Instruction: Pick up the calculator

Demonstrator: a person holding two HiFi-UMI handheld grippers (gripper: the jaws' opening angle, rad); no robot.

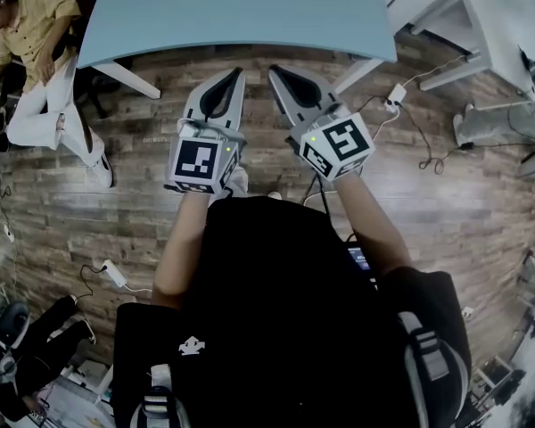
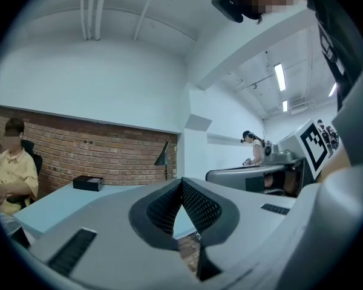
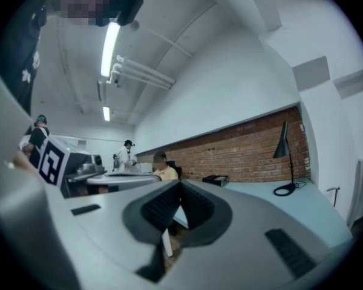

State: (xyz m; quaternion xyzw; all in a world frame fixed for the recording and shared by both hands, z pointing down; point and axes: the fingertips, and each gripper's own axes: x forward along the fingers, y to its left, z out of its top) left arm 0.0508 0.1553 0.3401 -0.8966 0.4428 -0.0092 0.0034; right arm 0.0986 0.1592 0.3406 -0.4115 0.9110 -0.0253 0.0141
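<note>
My left gripper (image 1: 233, 77) and right gripper (image 1: 276, 71) are both pinched closed on nothing, just short of the pale blue table (image 1: 250, 16). The calculator (image 2: 88, 183), I judge, is that dark flat box lying untouched near the far edge. The whole pickup remains.

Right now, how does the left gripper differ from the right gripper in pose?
The left gripper leans slightly inward toward the light blue table; the right gripper slants inward more, so their tips converge. The left gripper's marker cube shows mainly one face in the head view; the right gripper's cube shows two. Both have fingers shut on nothing, short of the table.
</note>
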